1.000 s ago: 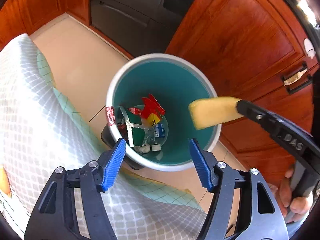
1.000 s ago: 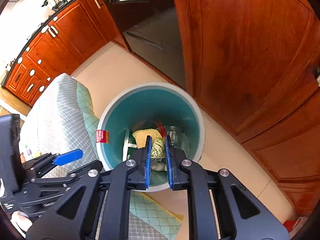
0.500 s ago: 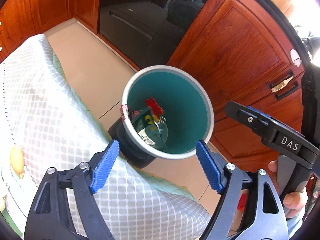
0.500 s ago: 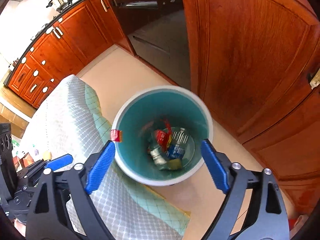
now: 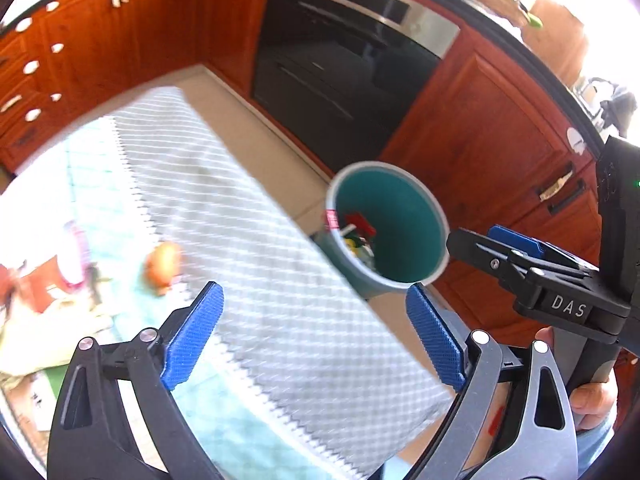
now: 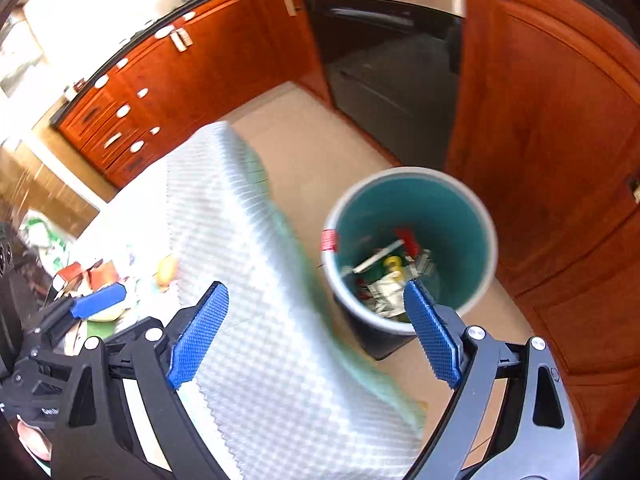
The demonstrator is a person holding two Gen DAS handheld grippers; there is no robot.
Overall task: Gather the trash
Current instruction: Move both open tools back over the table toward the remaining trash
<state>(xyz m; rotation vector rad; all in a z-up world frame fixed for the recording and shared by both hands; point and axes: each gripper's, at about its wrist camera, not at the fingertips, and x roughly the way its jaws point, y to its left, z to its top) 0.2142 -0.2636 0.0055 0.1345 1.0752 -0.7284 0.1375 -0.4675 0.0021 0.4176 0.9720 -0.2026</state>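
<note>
Both claws stood wide apart and bare, nothing between the blue pads of either. The left gripper (image 5: 314, 336) had just been opening further, with only the quilted cloth (image 5: 288, 320) showing through its gap; the right gripper (image 6: 316, 336) had sprung open too and hung over the cloth's edge, beside the bin.

The bin (image 6: 476, 200) sat on the floor against the table's corner, already holding wrappers and a bottle, so the drop-off looked done and the next piece still had to be fetched. What was left lay the other way: a yellowish lump (image 5: 162, 266), perhaps a peel or fruit scrap, on the tabletop, and past it a blurred heap of packets and paper (image 5: 44, 296) at the far left.

That was the relation to mind, I judged. From either claw the bin lay ahead and right, the remaining trash ahead and left, well apart from it. The left claw stood nearer the lump; the right would have had to cross over. The lump's long axis ran roughly upright in the left view, though blur made it hard to be sure
</note>
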